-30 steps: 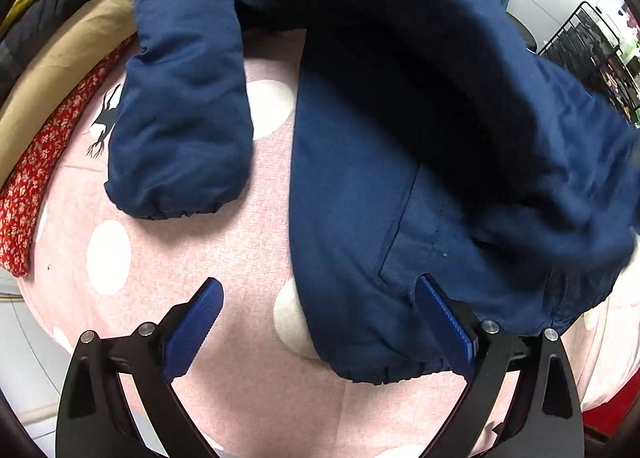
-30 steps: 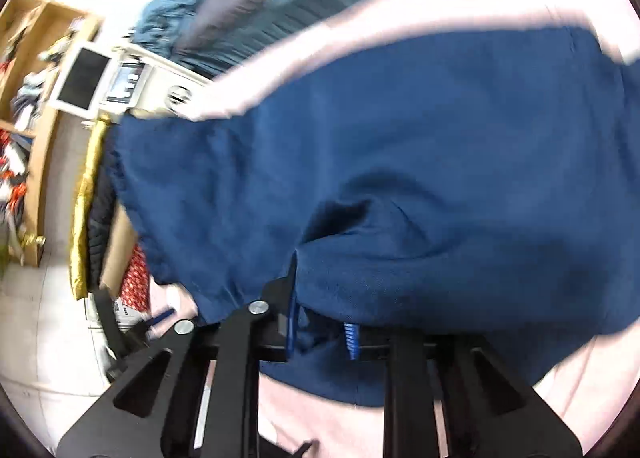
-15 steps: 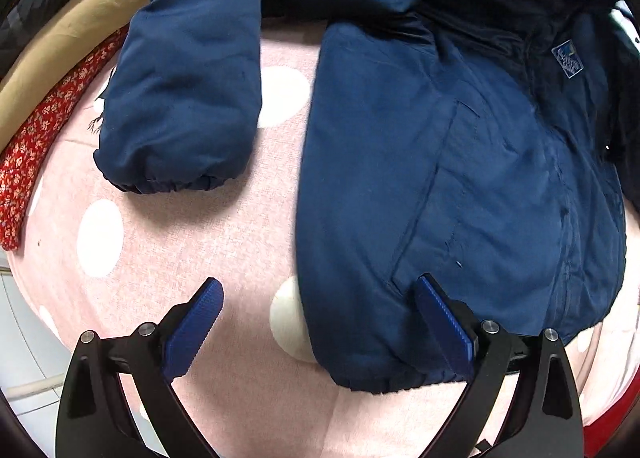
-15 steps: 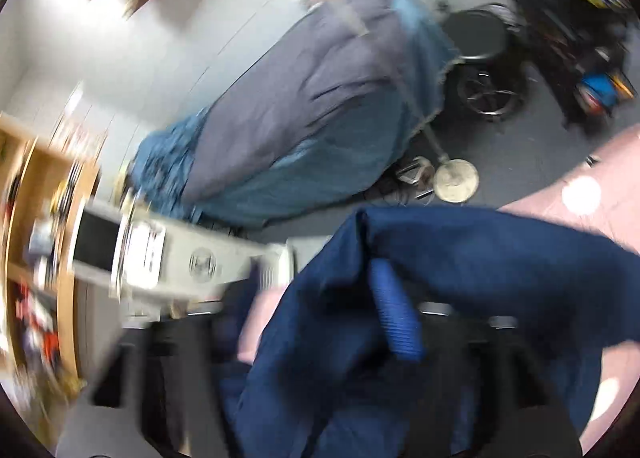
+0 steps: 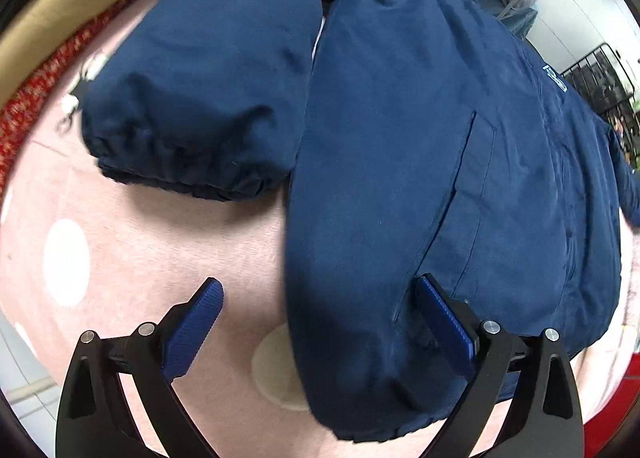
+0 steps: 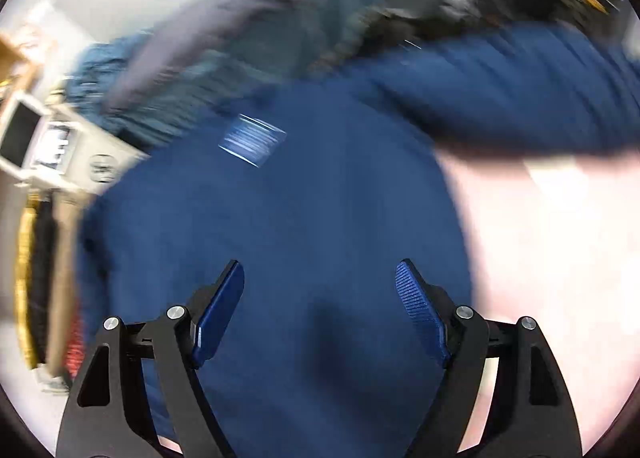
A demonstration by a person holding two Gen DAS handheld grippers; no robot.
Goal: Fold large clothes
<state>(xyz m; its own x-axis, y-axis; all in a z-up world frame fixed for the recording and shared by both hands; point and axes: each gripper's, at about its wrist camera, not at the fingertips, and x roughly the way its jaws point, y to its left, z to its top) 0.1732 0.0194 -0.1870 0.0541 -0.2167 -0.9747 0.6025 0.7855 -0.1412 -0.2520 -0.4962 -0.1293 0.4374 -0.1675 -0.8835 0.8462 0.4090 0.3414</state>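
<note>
A navy padded jacket [image 5: 420, 161] lies front up on a pink cloth with white dots [image 5: 132, 242]. One sleeve [image 5: 200, 89] lies beside the body on the left, its elastic cuff toward me. My left gripper [image 5: 318, 310] is open and empty, just above the jacket's lower hem and left edge. In the right wrist view, which is blurred, the jacket [image 6: 280, 242] fills the middle, with its small chest label [image 6: 252, 139] and the other sleeve [image 6: 520, 97] stretched to the right. My right gripper [image 6: 320, 298] is open and empty above the jacket body.
A red floral garment [image 5: 28, 113], a tan one [image 5: 76, 5] and a dark one are piled along the left edge. A grey-blue cloth heap [image 6: 240, 41] and a white machine with a screen [image 6: 44, 141] stand beyond the jacket. A black rack [image 5: 600, 77] stands far right.
My right gripper let go of the jacket and opened, and the lifted side now lies flat. My left gripper moved closer to the jacket and stayed open.
</note>
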